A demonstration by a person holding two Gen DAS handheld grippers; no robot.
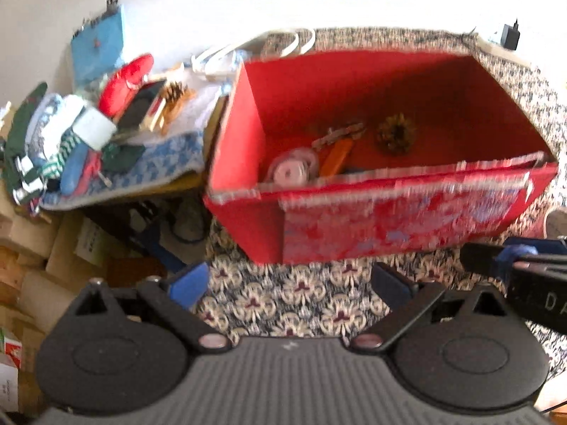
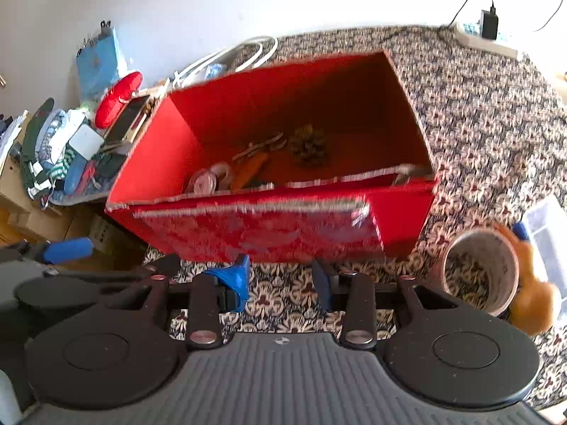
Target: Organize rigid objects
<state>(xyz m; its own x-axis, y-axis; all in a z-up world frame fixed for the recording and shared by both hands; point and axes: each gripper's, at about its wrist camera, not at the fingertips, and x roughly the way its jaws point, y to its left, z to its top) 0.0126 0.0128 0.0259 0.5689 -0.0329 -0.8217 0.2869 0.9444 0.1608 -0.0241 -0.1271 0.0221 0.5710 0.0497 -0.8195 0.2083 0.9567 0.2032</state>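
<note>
A red cardboard box point(image 1: 389, 226) stands open on the patterned tablecloth. Inside lie a pine cone point(image 1: 396, 134), a clear tape roll point(image 1: 294, 170), an orange tool point(image 1: 336, 157) and a metal chain-like piece point(image 1: 340, 132). My left gripper point(image 1: 288, 283) hovers just in front of the box's near wall, jaws wide open and empty. In the right wrist view the same box point(image 2: 265, 230) shows the pine cone point(image 2: 307, 145) and tape roll point(image 2: 207, 179). My right gripper point(image 2: 280, 279) is also open and empty before the near wall, its blue pads apart.
A pile of clutter with a blue notebook point(image 2: 97, 60) and a red case point(image 2: 118, 99) sits left of the box. A patterned cup point(image 2: 478, 276), an orange plush item point(image 2: 531, 283) and a clear plastic container point(image 2: 545, 233) stand at the right. A power strip point(image 2: 489, 35) lies far back.
</note>
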